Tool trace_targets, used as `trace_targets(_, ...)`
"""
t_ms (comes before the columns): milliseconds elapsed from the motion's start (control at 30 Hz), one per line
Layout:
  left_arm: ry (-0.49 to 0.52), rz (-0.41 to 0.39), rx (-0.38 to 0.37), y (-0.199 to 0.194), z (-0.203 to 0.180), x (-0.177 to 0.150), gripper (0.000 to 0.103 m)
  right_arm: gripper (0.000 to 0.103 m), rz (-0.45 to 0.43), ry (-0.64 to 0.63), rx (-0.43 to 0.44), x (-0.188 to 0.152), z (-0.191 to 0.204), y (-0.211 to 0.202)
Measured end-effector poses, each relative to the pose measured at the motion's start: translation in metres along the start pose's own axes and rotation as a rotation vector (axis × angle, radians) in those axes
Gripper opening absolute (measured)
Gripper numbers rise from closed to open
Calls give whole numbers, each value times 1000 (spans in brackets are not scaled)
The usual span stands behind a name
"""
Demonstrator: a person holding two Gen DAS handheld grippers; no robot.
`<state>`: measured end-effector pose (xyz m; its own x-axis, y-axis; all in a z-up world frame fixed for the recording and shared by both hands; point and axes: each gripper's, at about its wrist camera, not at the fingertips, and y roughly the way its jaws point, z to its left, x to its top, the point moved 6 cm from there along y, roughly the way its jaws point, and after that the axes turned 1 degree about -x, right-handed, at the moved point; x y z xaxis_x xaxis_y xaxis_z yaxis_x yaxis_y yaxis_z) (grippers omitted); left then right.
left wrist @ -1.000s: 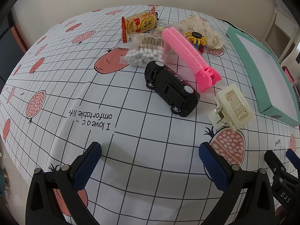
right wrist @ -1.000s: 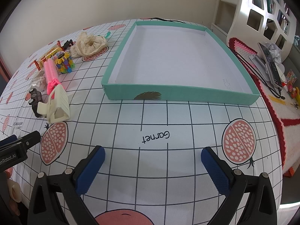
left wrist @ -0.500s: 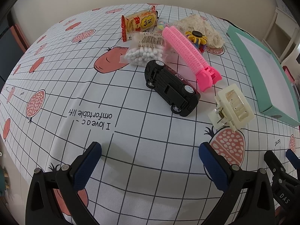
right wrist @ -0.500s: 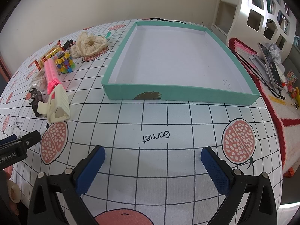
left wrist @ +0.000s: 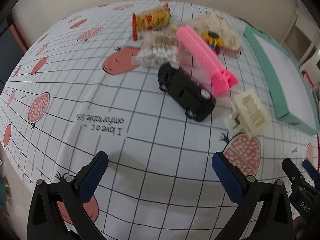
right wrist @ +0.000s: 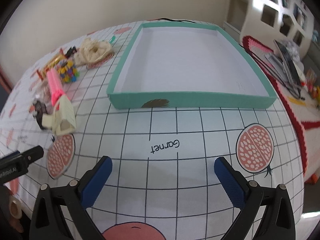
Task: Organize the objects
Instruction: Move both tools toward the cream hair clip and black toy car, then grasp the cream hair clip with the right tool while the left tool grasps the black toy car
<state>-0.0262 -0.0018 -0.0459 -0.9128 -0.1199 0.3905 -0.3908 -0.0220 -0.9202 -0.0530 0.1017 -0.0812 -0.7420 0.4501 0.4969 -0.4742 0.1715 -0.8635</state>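
Both cameras now smear with motion blur where half a second ago they were sharp; objects sit slightly lower and nearer in the left wrist view, so the left gripper (left wrist: pixel 160 172) has begun to edge forward. Its blue textured pads are spread wide, nothing between them. Right gripper (right wrist: pixel 163 172) likewise wide and empty, hovering over the grid-printed cloth of the desk (right wrist: pixel 180 132).

Teal cardboard tray (right wrist: pixel 192 101), shallow, rectangular, white inside, holds nothing. It lies ahead of the right gripper.

Clutter is grouped left of the tray, all on the cloth:
- black plastic toy car (left wrist: pixel 185 95), glossy, angled
- cream plastic claw clip (left wrist: pixel 248 115), boxy, ribbed, nearest the tray corner
- pink ridged hair roller (left wrist: pixel 206 58), long, resting close beside the car
- clear bag of cotton swabs (left wrist: pixel 158 51), touching the car's far end
- yellow-and-red snack packet (left wrist: pixel 152 21), crinkled foil
- cream lace fabric (left wrist: pixel 216 29), bunched, with a yellow-and-black fidget spinner (left wrist: pixel 212 37) on it.
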Motion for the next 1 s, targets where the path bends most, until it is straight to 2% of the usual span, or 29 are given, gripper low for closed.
trace_targets(167, -21, -34, -53, -14, -2, 13, 103, 103, -48, 51, 24, 15, 2, -11)
trace_targets(333, -17, -46, -91, -25, -8, 31, 103, 103, -119, -13, 73, 32, 29, -26)
trace_targets(433, -51, -29, -111, -23, 2, 46, 103, 103, -142, -41, 111, 37, 48, -32)
trace_targets(500, -66, -21, -126, -23, 4, 53, 103, 103, -148, -67, 129, 38, 60, -32)
trace_targets(767, -4, -9, -119, -8, -3, 73, 101, 103, -149, -200, 181, 36, 108, -27)
trace_targets(900, -3, 7, -128, 1, -5, 77, 101, 103, -129, -237, 176, 33, 121, -16)
trace_targets(1000, 0, 17, -138, 7, -7, 79, 96, 103, -118, -249, 175, 30, 127, -9)
